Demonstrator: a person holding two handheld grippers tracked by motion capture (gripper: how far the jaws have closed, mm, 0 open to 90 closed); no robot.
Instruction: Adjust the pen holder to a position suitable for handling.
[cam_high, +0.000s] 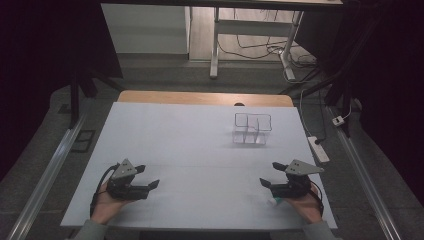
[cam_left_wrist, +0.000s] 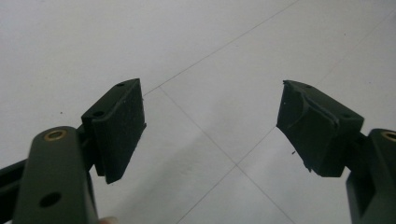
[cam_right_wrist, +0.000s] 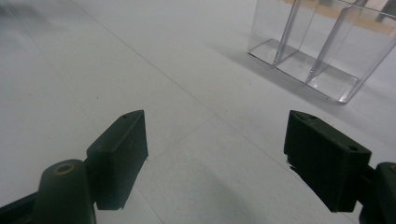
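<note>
A clear plastic organiser box (cam_high: 251, 128) with inner dividers stands on the white table sheet (cam_high: 190, 145), right of centre toward the far side; the box (cam_right_wrist: 317, 51) has nothing in its compartments. My left gripper (cam_high: 147, 177) rests at the near left of the sheet, held by a hand, jaws spread wide with nothing between them (cam_left_wrist: 212, 135). My right gripper (cam_high: 270, 174) sits at the near right, some way in front of the box, jaws also wide apart over bare sheet (cam_right_wrist: 215, 158).
A small white and green object (cam_high: 274, 202) lies under the right hand near the sheet's front edge. The wooden table edge (cam_high: 200, 97) shows past the sheet. A power strip (cam_high: 318, 148) lies on the floor at the right.
</note>
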